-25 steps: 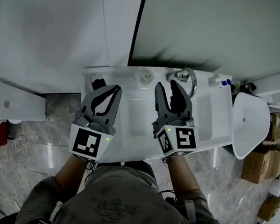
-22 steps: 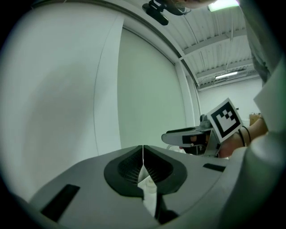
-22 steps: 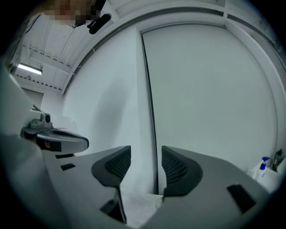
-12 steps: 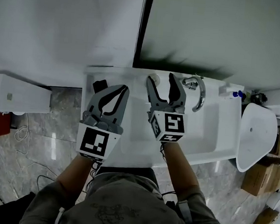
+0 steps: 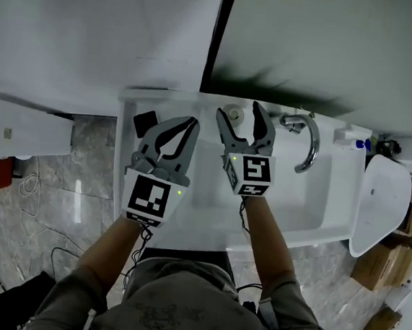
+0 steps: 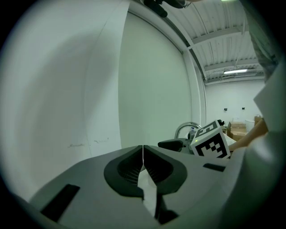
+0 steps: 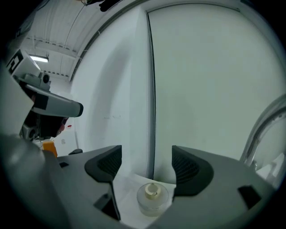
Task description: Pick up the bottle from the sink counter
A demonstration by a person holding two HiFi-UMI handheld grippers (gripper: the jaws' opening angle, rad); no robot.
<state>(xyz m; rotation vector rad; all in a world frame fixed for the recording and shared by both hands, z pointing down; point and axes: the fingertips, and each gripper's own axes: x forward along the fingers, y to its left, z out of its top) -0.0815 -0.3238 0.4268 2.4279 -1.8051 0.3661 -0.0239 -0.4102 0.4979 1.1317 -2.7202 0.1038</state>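
Jaws of right gripper (image 7: 146, 163) being opened wide; bottle (image 7: 152, 197) being framed low between them, pads not touching it. Bottle being seen upright on back ledge of counter (image 5: 185, 227), against wall, left of faucet (image 5: 310, 143) in head view. Left gripper (image 6: 143, 157) jaws being pressed together, nothing between; gripper being held just beside right one, over counter.

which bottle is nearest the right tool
The pale-capped bottle left of the tap, between the right tool's opening jaws; the blue-capped one is at the counter's far right.
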